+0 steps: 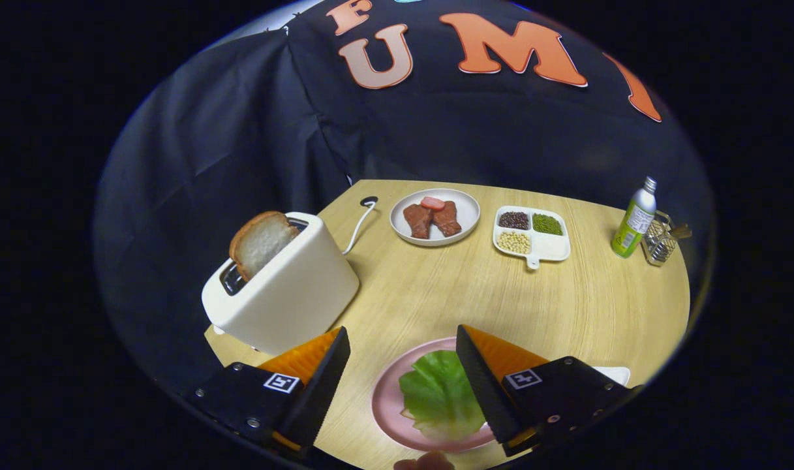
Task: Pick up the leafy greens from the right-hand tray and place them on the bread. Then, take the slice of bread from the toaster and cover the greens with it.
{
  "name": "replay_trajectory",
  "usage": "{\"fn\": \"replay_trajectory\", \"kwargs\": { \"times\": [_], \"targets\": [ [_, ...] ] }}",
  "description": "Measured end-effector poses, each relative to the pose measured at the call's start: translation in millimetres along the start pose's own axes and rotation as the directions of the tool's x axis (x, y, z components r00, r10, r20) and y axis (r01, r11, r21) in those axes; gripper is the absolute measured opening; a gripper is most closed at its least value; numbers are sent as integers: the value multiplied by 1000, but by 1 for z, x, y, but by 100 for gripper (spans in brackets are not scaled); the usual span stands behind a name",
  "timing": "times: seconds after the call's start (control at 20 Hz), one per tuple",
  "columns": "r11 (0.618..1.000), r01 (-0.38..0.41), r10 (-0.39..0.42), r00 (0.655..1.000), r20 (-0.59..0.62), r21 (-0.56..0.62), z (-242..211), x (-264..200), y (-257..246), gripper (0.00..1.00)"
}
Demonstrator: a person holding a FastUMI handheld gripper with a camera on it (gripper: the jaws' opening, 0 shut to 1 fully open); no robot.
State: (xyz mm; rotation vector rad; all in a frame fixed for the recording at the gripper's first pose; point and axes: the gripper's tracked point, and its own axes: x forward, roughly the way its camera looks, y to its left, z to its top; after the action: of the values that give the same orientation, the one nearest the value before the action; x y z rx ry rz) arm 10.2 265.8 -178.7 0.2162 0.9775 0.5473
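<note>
Gripper [403,346] spread wide above the pink plate [387,398], nothing pinched between its fingers.

The lettuce leaf [439,395] lay on that plate between the fingers, closer to the right one, with a pale edge of bread [415,418] peeking from under it. Ahead of the left finger stood a cream toaster [286,287] with a slice of bread [261,243] upright in its slot, its cord [359,228] running to a hole in the wooden table [566,307]. Beyond the fingers sat a white plate of meat pieces [434,217] and, beside it, a divided dish of beans [531,233]. Far off to the right stood a green-labelled bottle [633,222], its writing too small to read, touching a wire basket [661,240].
</note>
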Motion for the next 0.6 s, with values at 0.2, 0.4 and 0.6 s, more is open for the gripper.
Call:
{"fn": "replay_trajectory", "kwargs": {
  "times": [0.2,0.4,0.6],
  "targets": [
    [991,-126,127,992,-6,54,28,7,56,99],
    [984,-171,172,985,-24,43,50,17,87,99],
    [981,-190,192,981,-38,42,75,23,115,99]
  ]
}}
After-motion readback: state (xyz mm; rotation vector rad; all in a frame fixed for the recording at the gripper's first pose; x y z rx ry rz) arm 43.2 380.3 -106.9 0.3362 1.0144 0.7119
